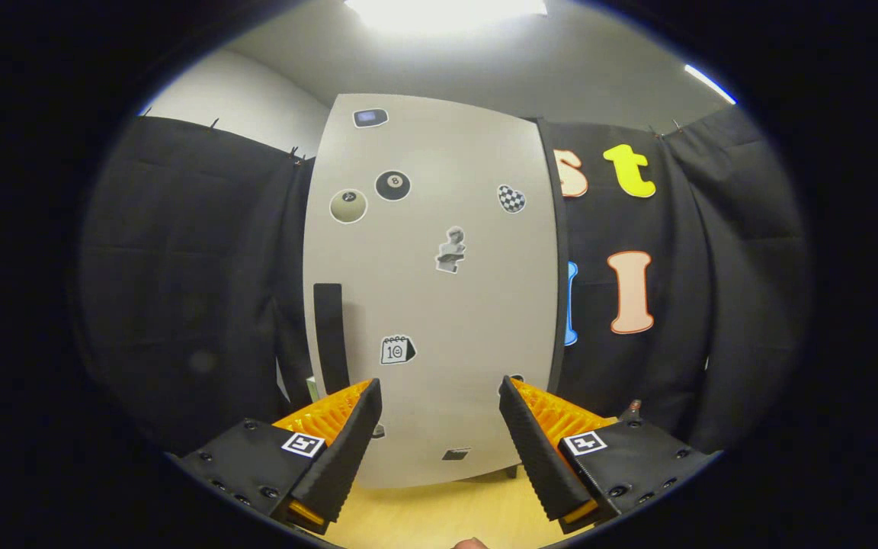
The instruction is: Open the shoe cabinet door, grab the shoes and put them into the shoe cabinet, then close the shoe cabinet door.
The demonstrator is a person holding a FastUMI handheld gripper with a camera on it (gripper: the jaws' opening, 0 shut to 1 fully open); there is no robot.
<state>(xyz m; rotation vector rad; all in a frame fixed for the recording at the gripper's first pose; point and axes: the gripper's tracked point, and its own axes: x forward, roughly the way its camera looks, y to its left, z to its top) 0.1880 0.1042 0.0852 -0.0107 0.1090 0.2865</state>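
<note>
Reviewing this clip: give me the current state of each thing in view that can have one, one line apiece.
shoe cabinet door: closed, upright, facing the gripper, stickers on its front.
door handle: dark vertical strip near the door's left edge, untouched, just beyond the left finger.
gripper: open, fingers spread wide, nothing between them, pointed at the door.

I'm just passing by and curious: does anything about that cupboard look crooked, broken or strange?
Nothing stands out. The shoe cabinet door is shut and stands upright, its stickers flat, the dark handle intact. The gripper hangs before it with its fingers open, holding nothing.
</note>
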